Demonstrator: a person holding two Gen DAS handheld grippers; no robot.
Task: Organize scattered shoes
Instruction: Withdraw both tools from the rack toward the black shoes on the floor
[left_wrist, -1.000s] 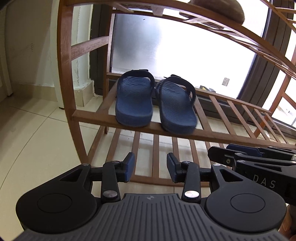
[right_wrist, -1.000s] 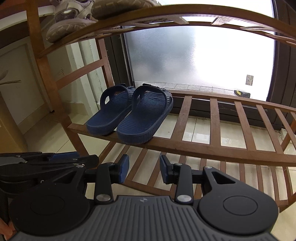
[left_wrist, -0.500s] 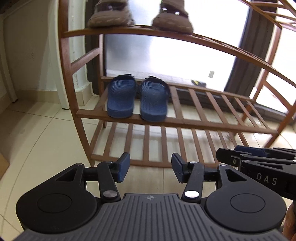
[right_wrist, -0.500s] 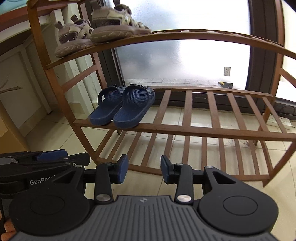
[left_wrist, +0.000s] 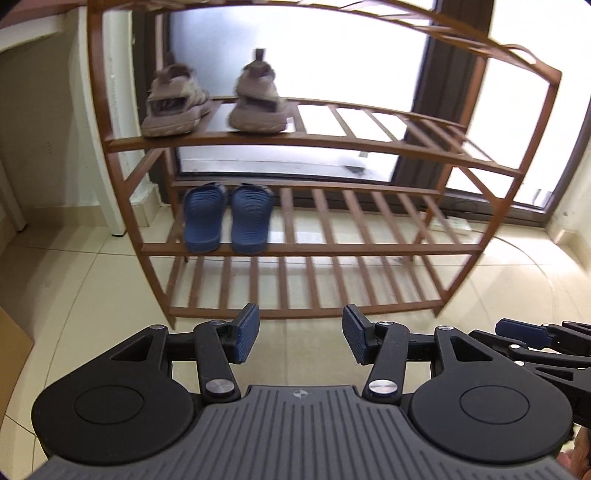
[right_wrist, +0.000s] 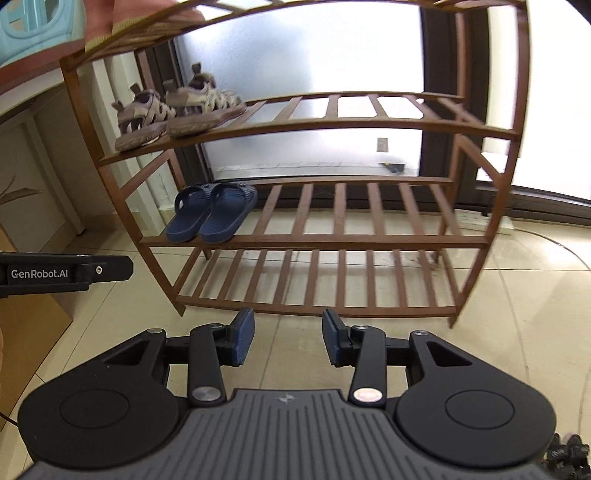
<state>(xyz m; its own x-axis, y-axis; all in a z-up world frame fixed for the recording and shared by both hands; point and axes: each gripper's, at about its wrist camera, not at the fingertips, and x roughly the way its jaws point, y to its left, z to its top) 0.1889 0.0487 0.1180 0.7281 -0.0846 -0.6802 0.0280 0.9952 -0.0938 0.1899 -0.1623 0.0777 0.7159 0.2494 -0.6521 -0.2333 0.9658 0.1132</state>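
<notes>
A brown wooden shoe rack (left_wrist: 317, 249) (right_wrist: 317, 240) stands on the tiled floor before a frosted window. A pair of navy slippers (left_wrist: 225, 218) (right_wrist: 210, 212) sits side by side at the left of its middle shelf. A pair of tan sandals (left_wrist: 214, 101) (right_wrist: 177, 110) sits at the left of the shelf above. My left gripper (left_wrist: 301, 338) is open and empty, held back from the rack above the floor. My right gripper (right_wrist: 288, 341) is open and empty too, beside the left one; it shows at the right edge of the left wrist view (left_wrist: 539, 339).
The rack's lowest shelf (right_wrist: 314, 280) and the right parts of the other shelves hold nothing. A white wall and cabinet (left_wrist: 40, 147) stand left of the rack. A cardboard-coloured edge (right_wrist: 29, 332) lies at the far left. A white power strip (left_wrist: 452, 225) lies on the floor behind the rack.
Both grippers have pulled back and up from the rack. The slippers now look small and far, and the sandal shelf and whole rack have come into view. Both grippers stayed open.
</notes>
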